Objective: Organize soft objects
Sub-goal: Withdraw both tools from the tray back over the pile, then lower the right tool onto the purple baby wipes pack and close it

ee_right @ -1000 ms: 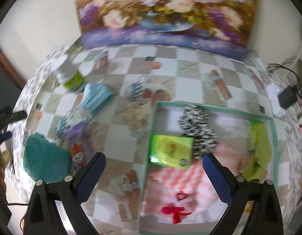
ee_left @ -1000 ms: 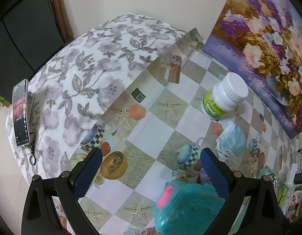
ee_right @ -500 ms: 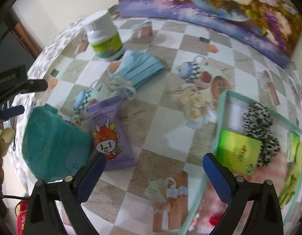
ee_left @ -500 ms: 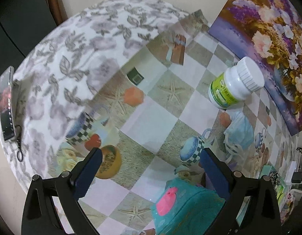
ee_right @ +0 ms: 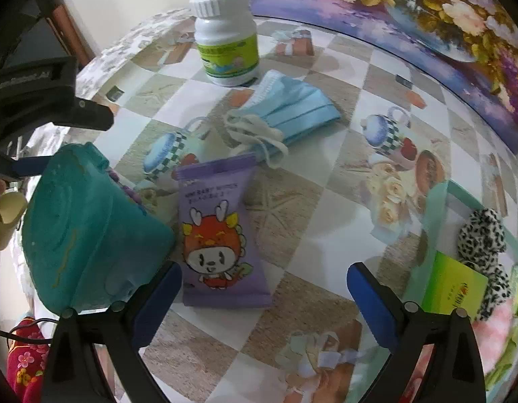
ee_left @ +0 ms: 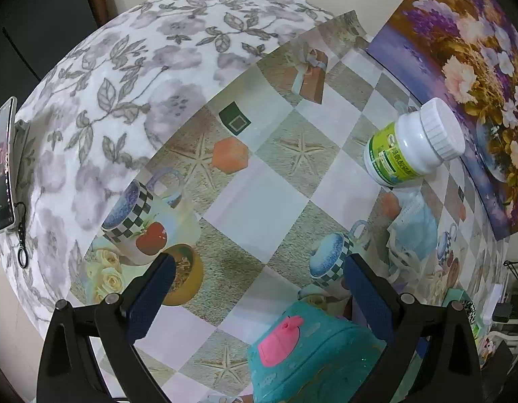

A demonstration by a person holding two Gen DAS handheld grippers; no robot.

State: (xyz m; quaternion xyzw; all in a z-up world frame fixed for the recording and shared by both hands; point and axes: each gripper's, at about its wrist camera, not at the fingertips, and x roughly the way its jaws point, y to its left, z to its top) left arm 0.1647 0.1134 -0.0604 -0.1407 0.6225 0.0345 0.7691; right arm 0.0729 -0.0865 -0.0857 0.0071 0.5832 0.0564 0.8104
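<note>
A teal soft pouch (ee_right: pixel 87 231) with a pink patch (ee_left: pixel 281 339) lies at the table's left. A purple wipes pack (ee_right: pixel 218 235) lies beside it, and a blue face mask (ee_right: pixel 289 110) lies further back. My right gripper (ee_right: pixel 264 288) is open and empty, hovering just in front of the wipes pack. My left gripper (ee_left: pixel 259 285) is open and empty, above the table just behind the teal pouch. The teal-rimmed tray (ee_right: pixel 437 198) at the right holds a leopard scrunchie (ee_right: pixel 484 235), a green packet (ee_right: pixel 454 288) and pink cloth.
A white pill bottle (ee_right: pixel 225 37) with a green label stands at the back; it also shows in the left wrist view (ee_left: pixel 410 144). A flower painting (ee_right: pixel 410 16) leans along the back edge. A phone (ee_left: pixel 3 164) lies on the floral cloth at the left.
My right gripper has swung left from over the tray to the wipes pack and pouch, and come lower. My left gripper has shifted slightly, staying open.
</note>
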